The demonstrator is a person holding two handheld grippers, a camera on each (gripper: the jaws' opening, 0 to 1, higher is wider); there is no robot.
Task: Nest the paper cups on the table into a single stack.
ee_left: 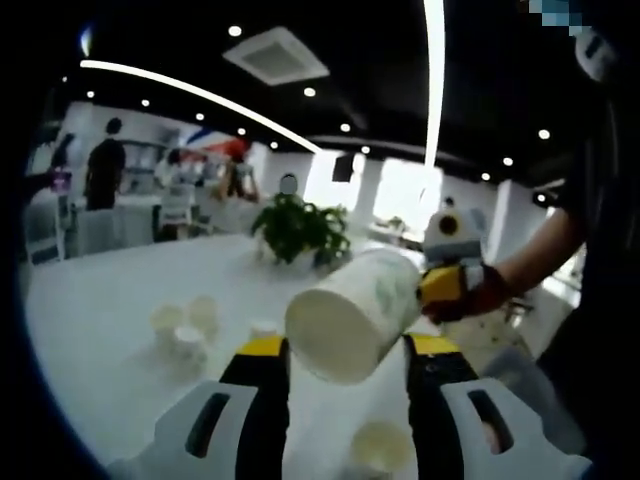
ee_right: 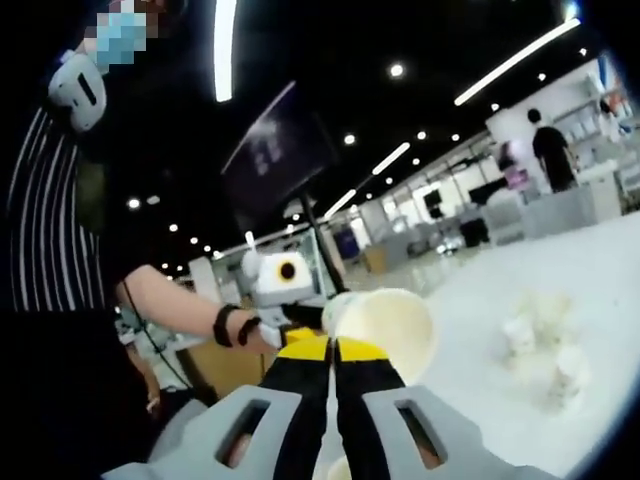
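A white paper cup [ee_left: 350,315] hangs tilted above the table, its flat base toward the left gripper view. My right gripper [ee_left: 445,285] comes in from the right and is shut on the cup's rim. My left gripper [ee_left: 350,348] is open, its yellow-tipped jaws standing wide on either side of the cup's base. In the right gripper view the cup [ee_right: 390,325] shows its open mouth, with my right gripper [ee_right: 332,352] pinching its near rim. My left gripper [ee_right: 290,322] sits just behind it. Several loose cups [ee_left: 185,325] stand on the white table [ee_left: 100,310].
Another cup [ee_left: 380,445] sits on the table just below my left jaws. A potted plant [ee_left: 300,228] stands at the table's far edge. The loose cups [ee_right: 545,345] lie to the right in the right gripper view. A person's sleeve [ee_right: 60,250] fills the left.
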